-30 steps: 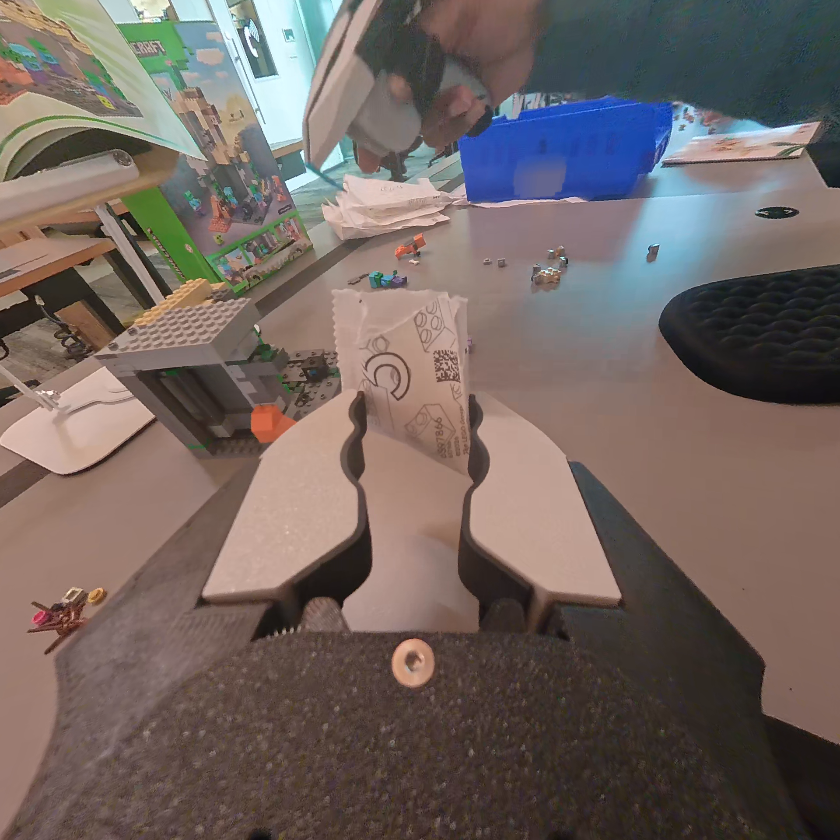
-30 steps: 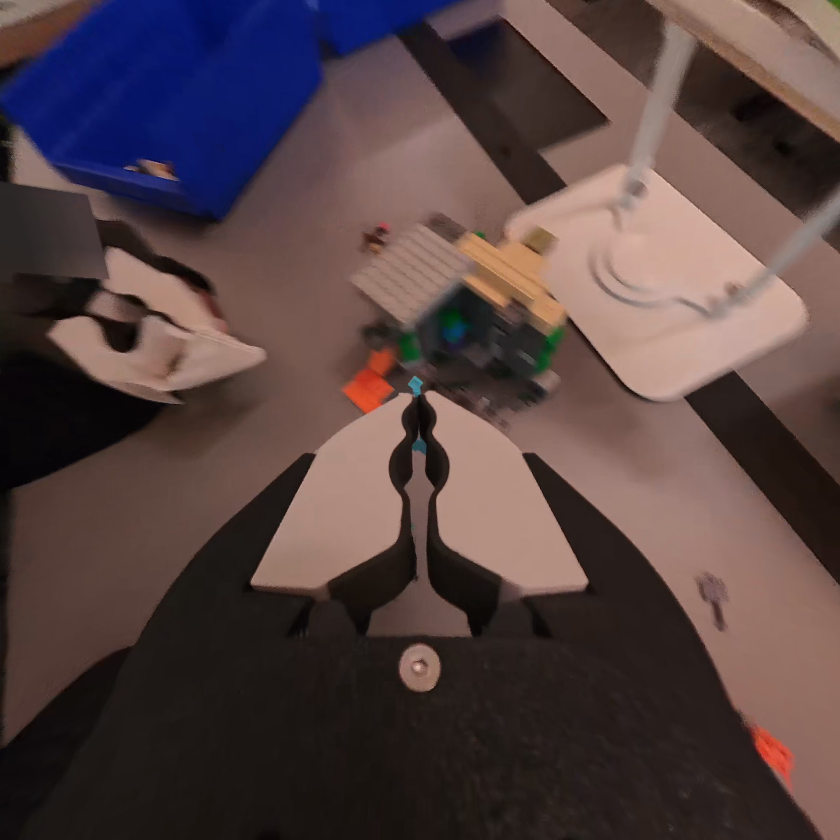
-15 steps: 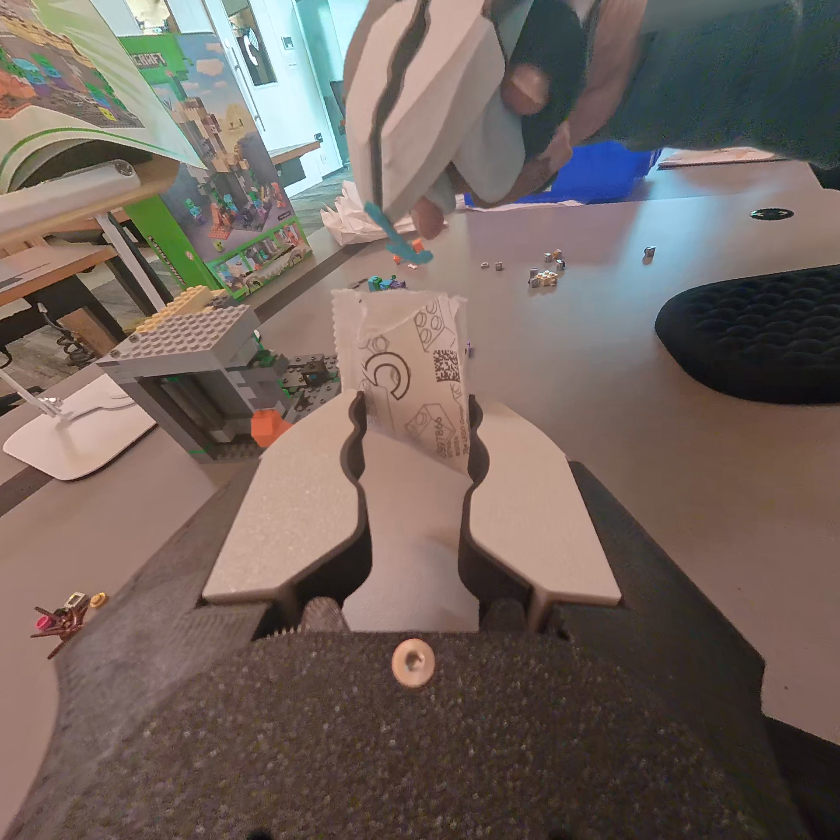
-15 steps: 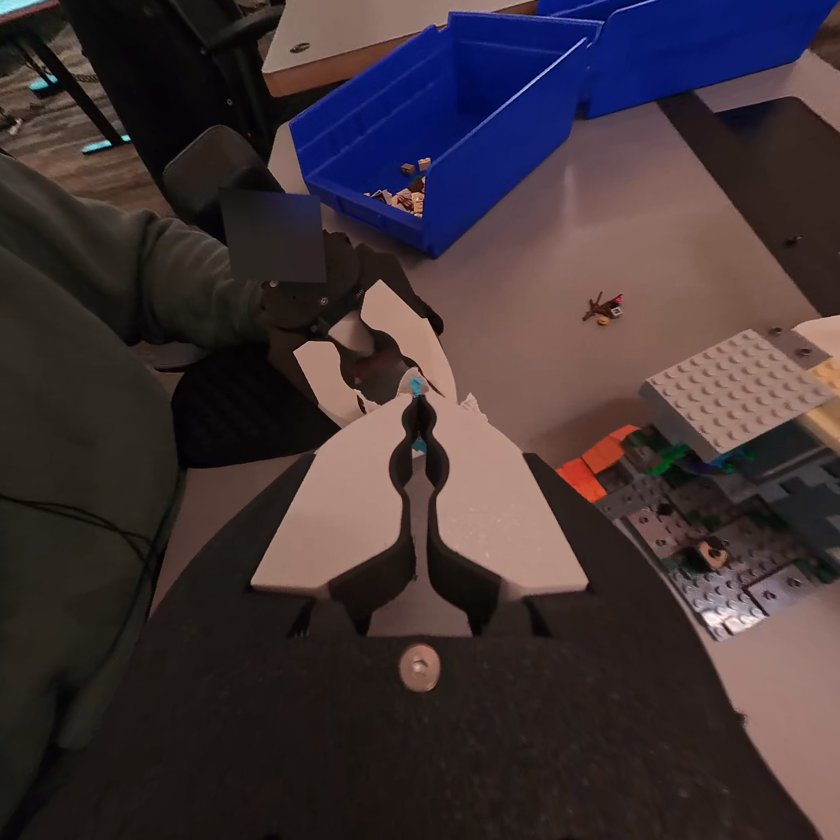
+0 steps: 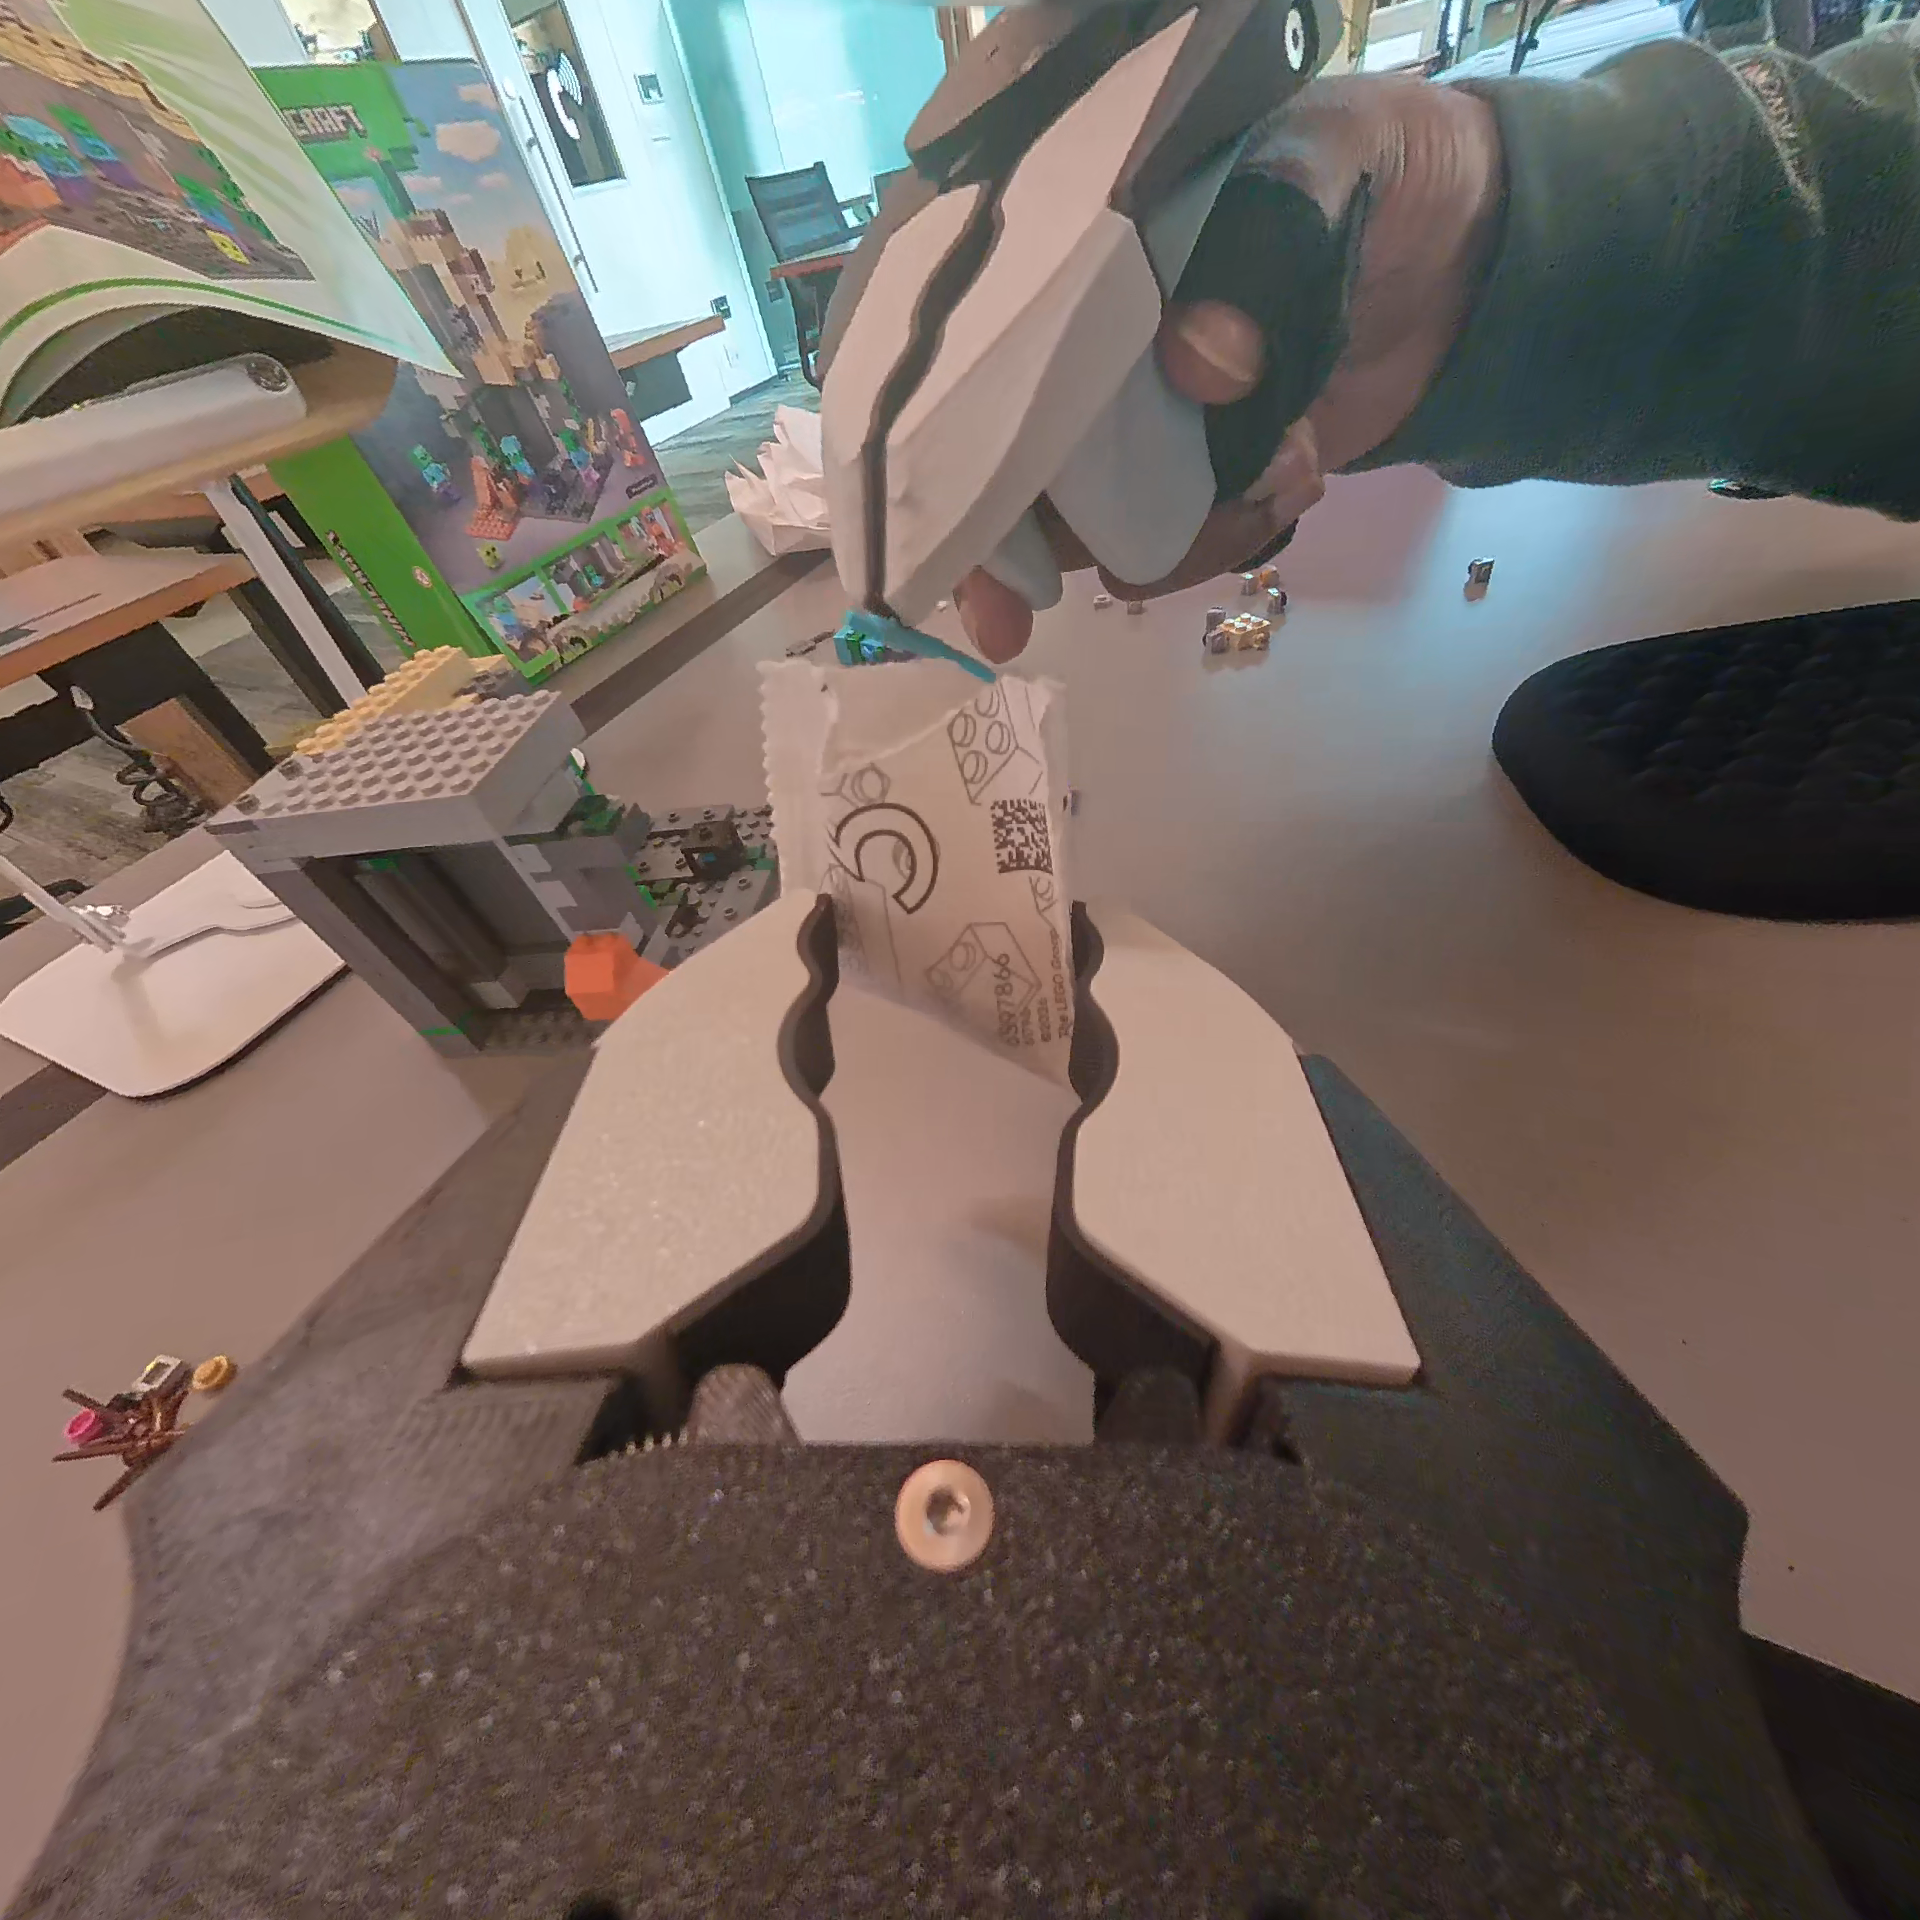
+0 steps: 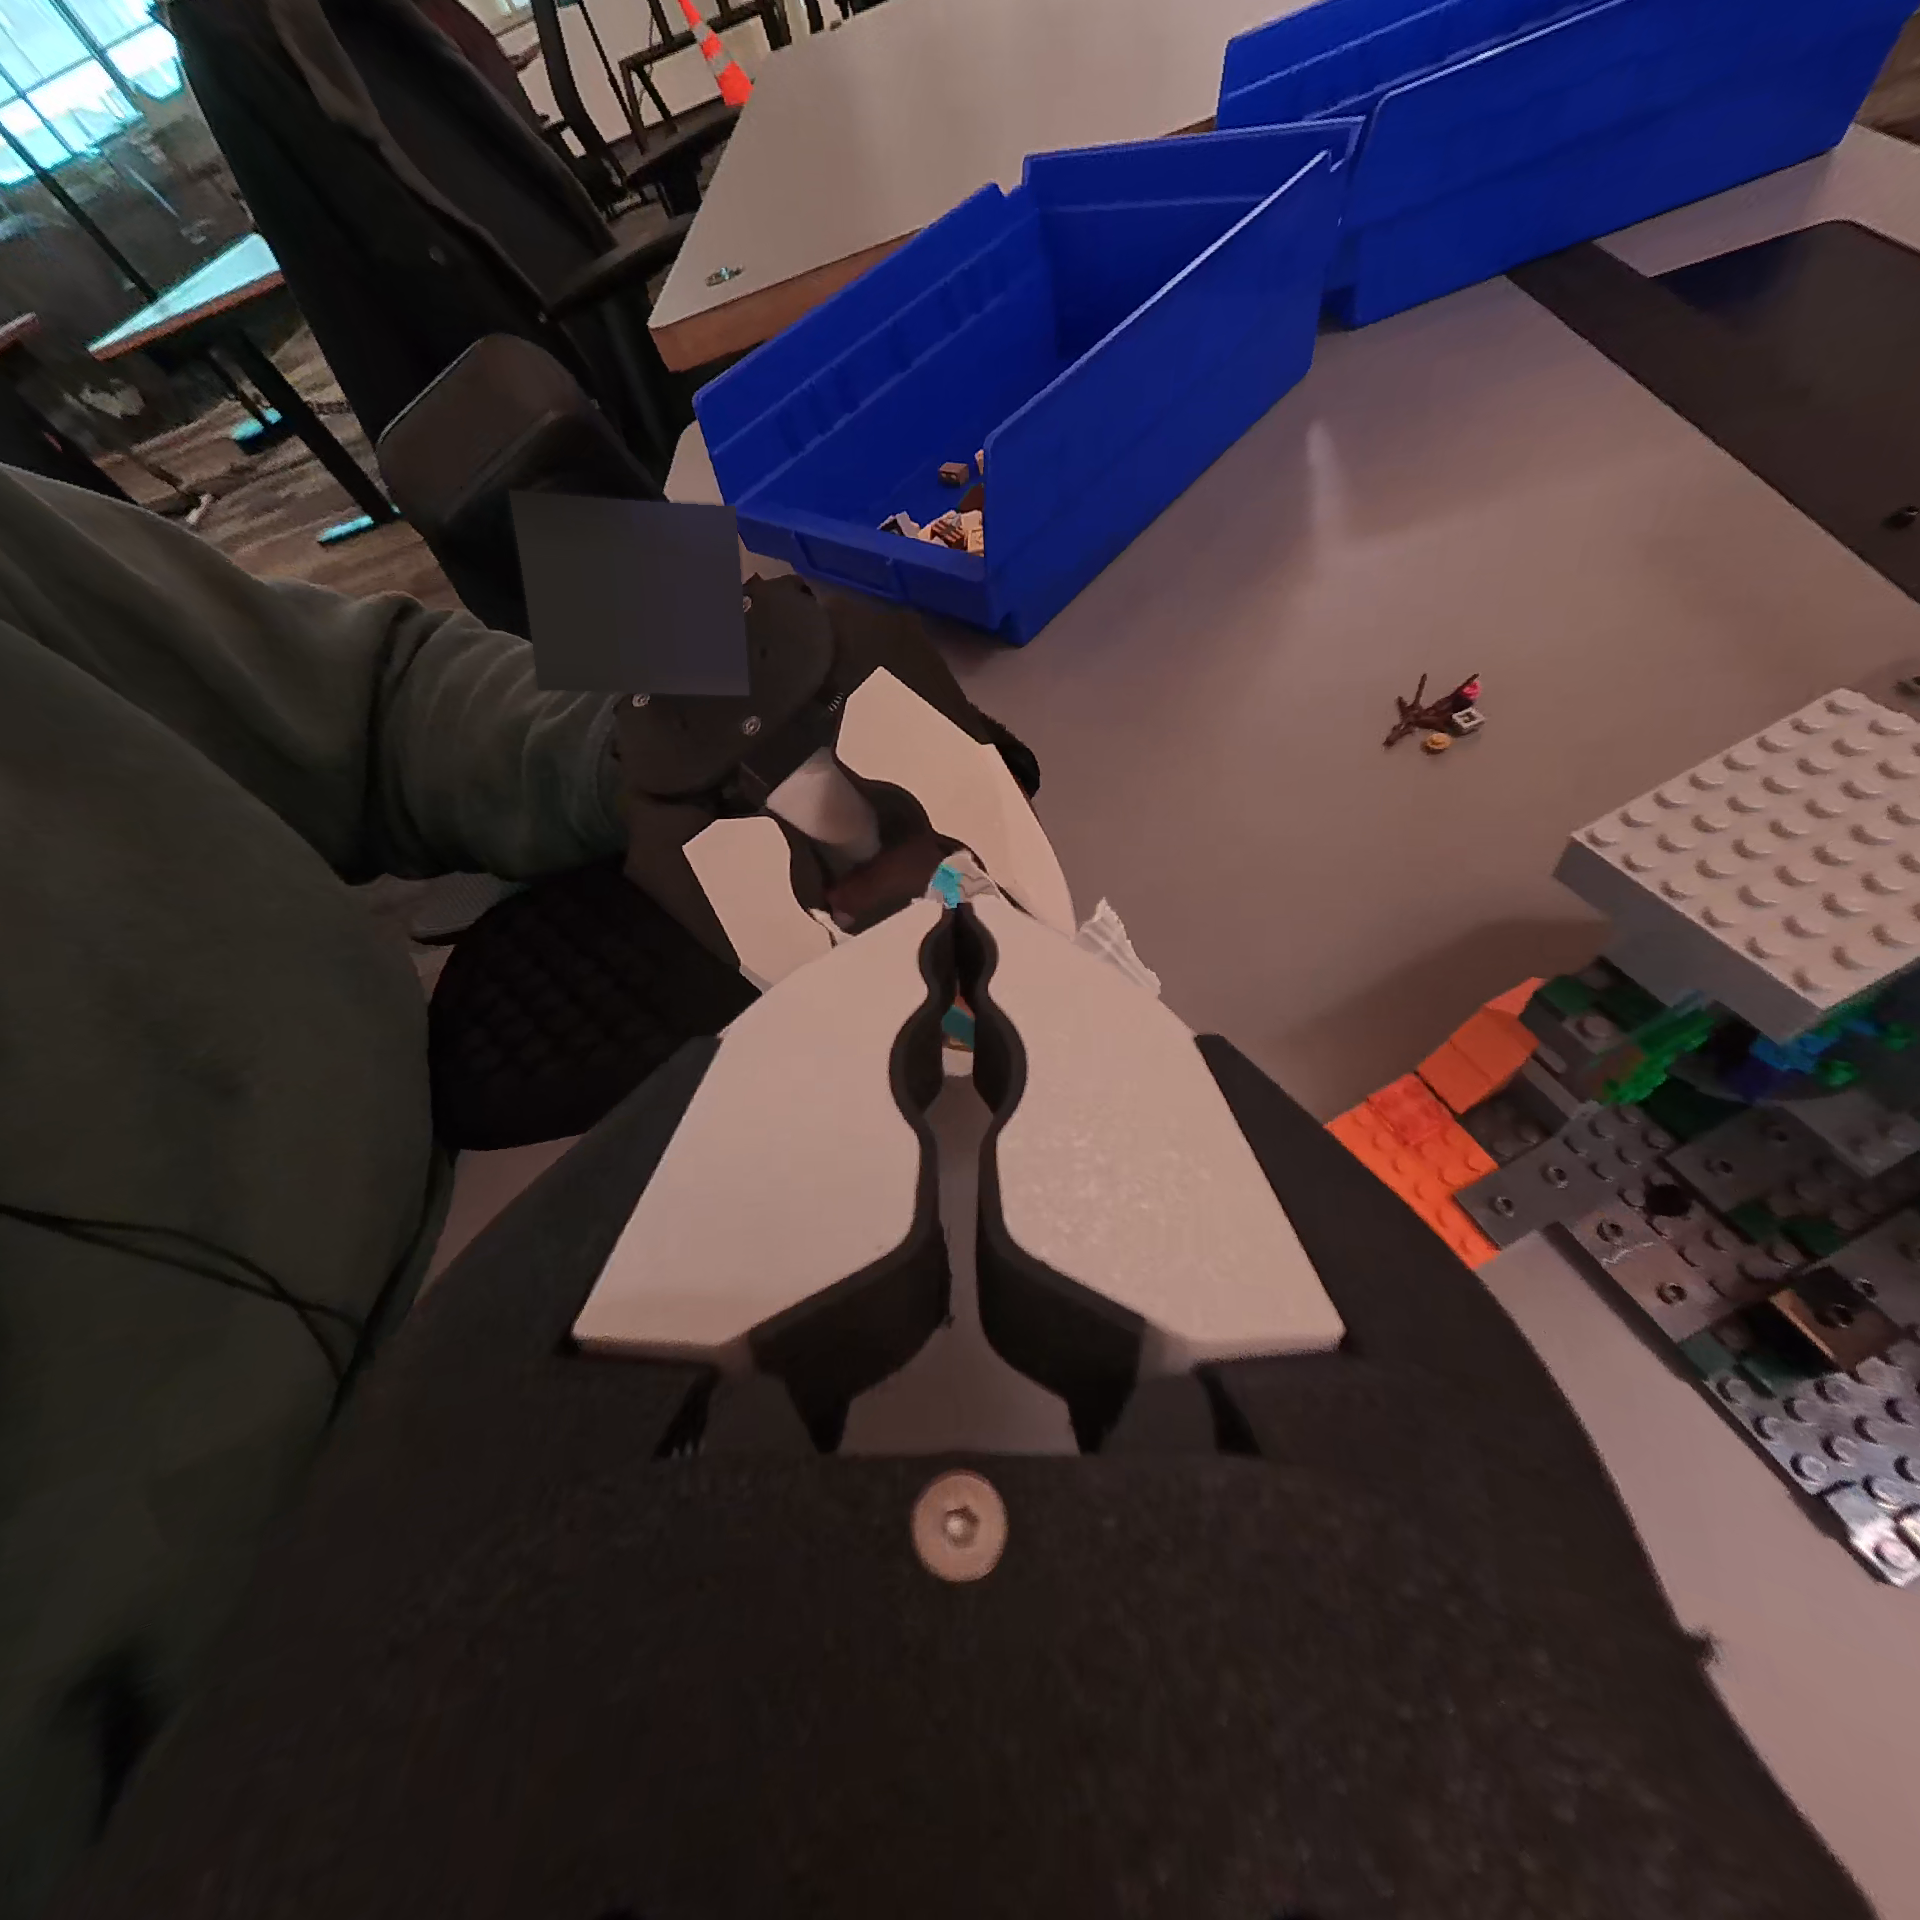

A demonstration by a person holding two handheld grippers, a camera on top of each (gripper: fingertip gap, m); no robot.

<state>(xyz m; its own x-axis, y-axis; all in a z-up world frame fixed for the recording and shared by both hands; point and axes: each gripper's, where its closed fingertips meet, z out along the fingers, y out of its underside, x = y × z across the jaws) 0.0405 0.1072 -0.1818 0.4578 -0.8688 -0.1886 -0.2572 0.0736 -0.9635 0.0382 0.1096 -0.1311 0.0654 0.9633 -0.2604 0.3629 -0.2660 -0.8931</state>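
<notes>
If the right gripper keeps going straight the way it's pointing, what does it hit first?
Most likely the open top of the white paper bag held upright by the left gripper. The right gripper, shut on a small teal piece, points down just above the bag's torn mouth; exact depth is unclear.

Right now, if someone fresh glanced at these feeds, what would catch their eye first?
The left gripper pinches an upright white paper bag, torn open on top. Just above its mouth, the right gripper clamps a small teal piece. Left of the bag stands a grey brick building; blue bins sit farther back.
</notes>
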